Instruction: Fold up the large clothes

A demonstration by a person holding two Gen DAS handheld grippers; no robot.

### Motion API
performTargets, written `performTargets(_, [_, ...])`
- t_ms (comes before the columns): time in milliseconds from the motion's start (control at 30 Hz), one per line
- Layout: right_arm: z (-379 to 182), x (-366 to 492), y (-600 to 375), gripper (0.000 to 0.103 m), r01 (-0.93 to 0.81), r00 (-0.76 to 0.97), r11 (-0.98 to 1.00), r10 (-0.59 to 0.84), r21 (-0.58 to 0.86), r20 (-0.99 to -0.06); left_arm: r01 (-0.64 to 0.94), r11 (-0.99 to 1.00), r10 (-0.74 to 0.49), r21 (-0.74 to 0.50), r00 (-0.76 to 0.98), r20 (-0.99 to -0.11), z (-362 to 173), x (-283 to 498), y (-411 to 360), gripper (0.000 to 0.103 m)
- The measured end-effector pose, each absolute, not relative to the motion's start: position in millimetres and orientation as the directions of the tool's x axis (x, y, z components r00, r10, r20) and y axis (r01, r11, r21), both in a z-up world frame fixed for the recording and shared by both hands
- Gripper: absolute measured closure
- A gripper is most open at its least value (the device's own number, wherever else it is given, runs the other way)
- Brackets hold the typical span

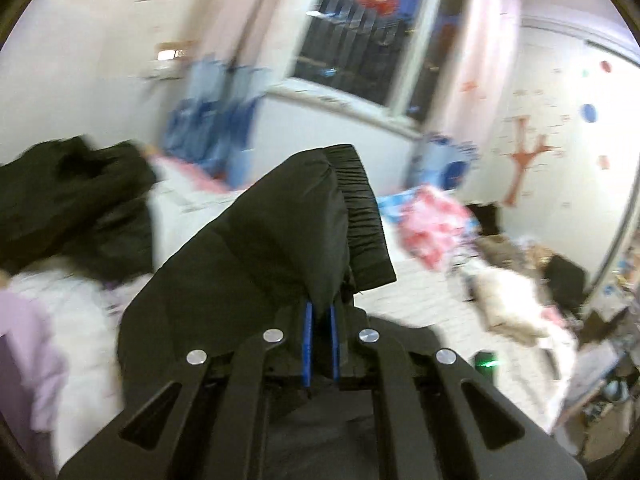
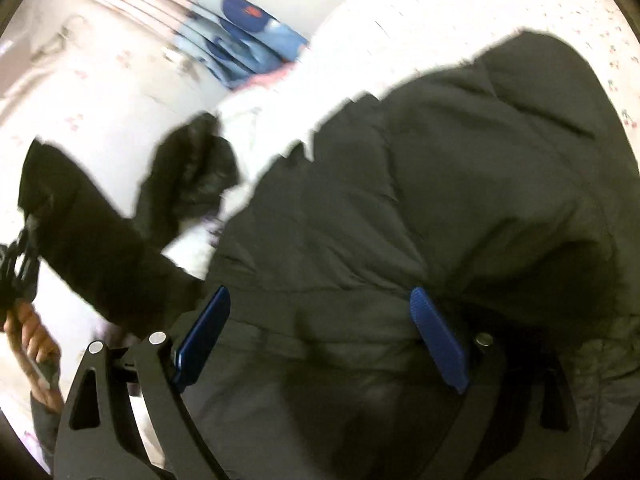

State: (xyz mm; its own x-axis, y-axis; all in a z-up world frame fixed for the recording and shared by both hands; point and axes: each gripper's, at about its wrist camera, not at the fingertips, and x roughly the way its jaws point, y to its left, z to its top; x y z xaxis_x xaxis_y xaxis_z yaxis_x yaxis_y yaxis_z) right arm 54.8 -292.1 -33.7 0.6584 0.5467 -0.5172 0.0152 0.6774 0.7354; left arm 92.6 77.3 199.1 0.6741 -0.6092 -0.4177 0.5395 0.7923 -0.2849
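Observation:
A large black padded jacket (image 2: 440,184) lies spread on the bed. My left gripper (image 1: 320,308) is shut on one of its sleeves (image 1: 280,232), and the ribbed elastic cuff (image 1: 364,208) stands up past the blue pads. The sleeve hangs lifted above the bed. In the right wrist view the same sleeve (image 2: 92,240) stretches to the far left, where a hand (image 2: 32,336) holds the left gripper. My right gripper (image 2: 320,294) is open wide just over the jacket's body, and the blue pads (image 2: 438,336) are not pressing the fabric.
The bed sheet (image 2: 560,4) is white with small cherry prints. Blue patterned cloth (image 2: 248,28) lies at its edge. More black fabric (image 1: 72,200) sits at the left, a pink-red cloth (image 1: 436,224) and cluttered piles (image 1: 520,296) at the right. A window (image 1: 360,40) is behind.

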Motion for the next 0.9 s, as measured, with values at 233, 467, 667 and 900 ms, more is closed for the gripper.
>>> performTargets(233, [-6.0, 40.3, -340.7, 0.011, -0.094, 0.793, 0.421, 0.579, 0.902, -0.188, 0.751, 0.539, -0.838, -0.382, 0.429, -0.338, 185.2, 98.0, -76.8, 0.095])
performTargets(467, [-49.7, 59.9, -391.3, 0.007, -0.023, 0.792, 0.065, 0.61, 0.998, -0.021, 0.693, 0.464, -0.839, -0.552, 0.143, -0.525, 21.1, 123.6, -198.6, 0.095])
performTargets(667, [-76.2, 68.8, -399.1, 0.007, 0.105, 0.791, 0.032, 0.604, 0.994, -0.103, 0.656, 0.552, -0.703, -0.514, 0.036, -0.71, -45.5, 110.9, -210.2, 0.075])
performTargets(900, [-51.6, 98.6, -367.7, 0.085, 0.073, 0.738, 0.363, 0.607, 0.929, -0.295, 0.708, 0.643, -0.642, -0.291, 0.293, -0.708, 40.7, 88.0, -112.9, 0.021])
